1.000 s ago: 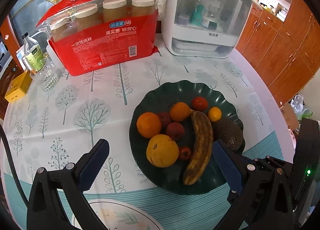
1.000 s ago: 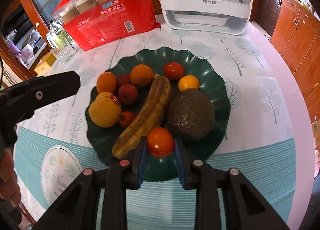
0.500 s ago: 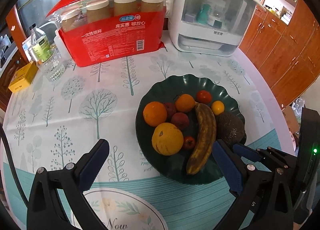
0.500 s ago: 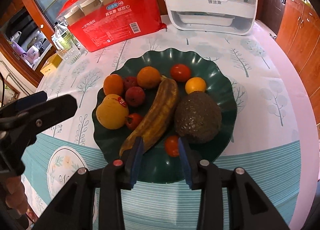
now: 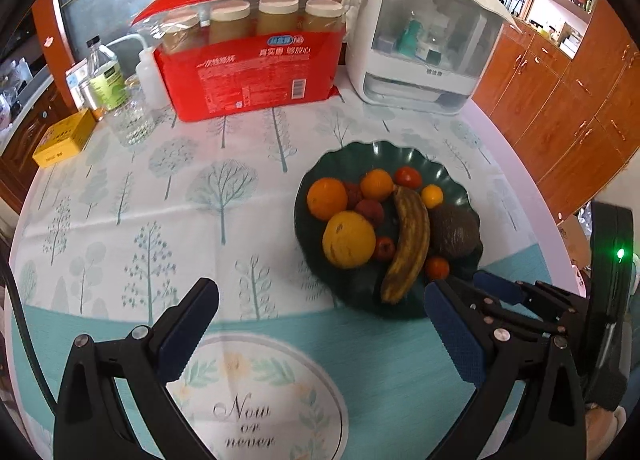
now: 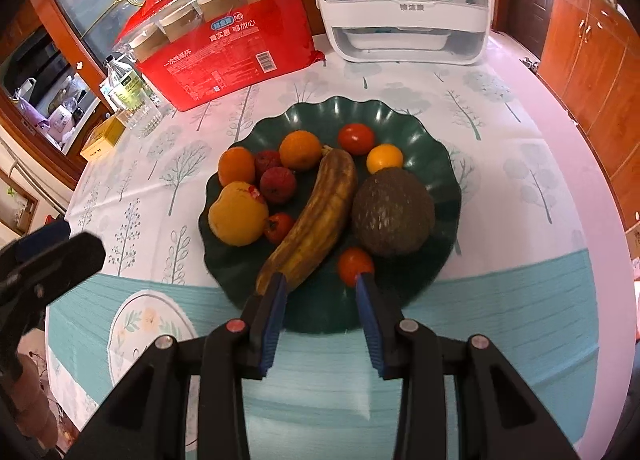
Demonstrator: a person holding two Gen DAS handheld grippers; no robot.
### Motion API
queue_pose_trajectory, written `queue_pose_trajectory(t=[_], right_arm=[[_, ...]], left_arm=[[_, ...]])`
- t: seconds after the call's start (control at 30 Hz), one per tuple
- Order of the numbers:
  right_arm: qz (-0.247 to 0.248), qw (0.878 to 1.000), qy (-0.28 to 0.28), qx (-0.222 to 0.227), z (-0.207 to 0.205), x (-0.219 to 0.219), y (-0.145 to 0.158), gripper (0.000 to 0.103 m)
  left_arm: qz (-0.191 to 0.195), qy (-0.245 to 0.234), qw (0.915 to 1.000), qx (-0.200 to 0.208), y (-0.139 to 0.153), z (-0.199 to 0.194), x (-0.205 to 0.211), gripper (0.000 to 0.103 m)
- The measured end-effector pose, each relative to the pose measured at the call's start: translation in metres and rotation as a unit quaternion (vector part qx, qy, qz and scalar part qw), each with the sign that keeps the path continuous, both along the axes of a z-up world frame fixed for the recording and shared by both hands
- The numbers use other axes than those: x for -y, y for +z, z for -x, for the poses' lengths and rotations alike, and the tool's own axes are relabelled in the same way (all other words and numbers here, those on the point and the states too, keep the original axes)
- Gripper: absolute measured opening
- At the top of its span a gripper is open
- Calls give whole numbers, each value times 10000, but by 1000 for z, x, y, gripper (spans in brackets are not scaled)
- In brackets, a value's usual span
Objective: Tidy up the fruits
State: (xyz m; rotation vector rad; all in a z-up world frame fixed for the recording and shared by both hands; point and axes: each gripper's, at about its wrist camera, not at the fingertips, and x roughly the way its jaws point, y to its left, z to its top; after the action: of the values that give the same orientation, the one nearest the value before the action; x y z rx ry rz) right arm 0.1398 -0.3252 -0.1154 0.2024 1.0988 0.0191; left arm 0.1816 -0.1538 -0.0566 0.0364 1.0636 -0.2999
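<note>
A dark green scalloped plate (image 6: pixel 424 132) holds several fruits: a brown banana (image 6: pixel 316 216), an avocado (image 6: pixel 394 212), a yellow apple (image 6: pixel 238 216), oranges and small red fruits. A small red tomato (image 6: pixel 354 264) lies on the plate's near part, just beyond my right gripper (image 6: pixel 320 284), which is open and empty over the near rim. The plate also shows in the left wrist view (image 5: pixel 360 156). My left gripper (image 5: pixel 320 308) is open and empty, over the tablecloth to the plate's left.
A red pack of jars (image 5: pixel 256 60) and a white appliance (image 5: pixel 420 40) stand at the back of the round table. A bottle (image 5: pixel 104 76), a glass (image 5: pixel 134 116) and a yellow box (image 5: pixel 64 136) sit at the back left. Wooden cabinets (image 5: pixel 560 100) stand to the right.
My right gripper opened and let the small red tomato down onto the plate, then drew back. My left gripper pulled back and away from the plate.
</note>
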Motion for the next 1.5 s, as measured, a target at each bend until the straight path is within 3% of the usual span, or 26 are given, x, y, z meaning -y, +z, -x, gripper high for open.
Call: queue_pose_trajectory(t=[0.4,0.7,0.77,1.03,1.5], right_arm=[[-137,9998,-83,-68,91,-43,23,36],[-18,9998,149,105,159,-87,65,37],[6,9997,148,183,168,-94,75,41],[127,9979,261,584,191,-123,104,49],[240,9972,321,628,201,-143,112,49]], left_arm=[[-357,356,9986,187,18,101,-58,102],[-420,517,9971,359,47,166,-91,102],[-450,522,9967,419,53,176,-95,102],[-404,604,9959,534,70,198,-113,102],[-401,786,9946,545,73,211,-129,102]])
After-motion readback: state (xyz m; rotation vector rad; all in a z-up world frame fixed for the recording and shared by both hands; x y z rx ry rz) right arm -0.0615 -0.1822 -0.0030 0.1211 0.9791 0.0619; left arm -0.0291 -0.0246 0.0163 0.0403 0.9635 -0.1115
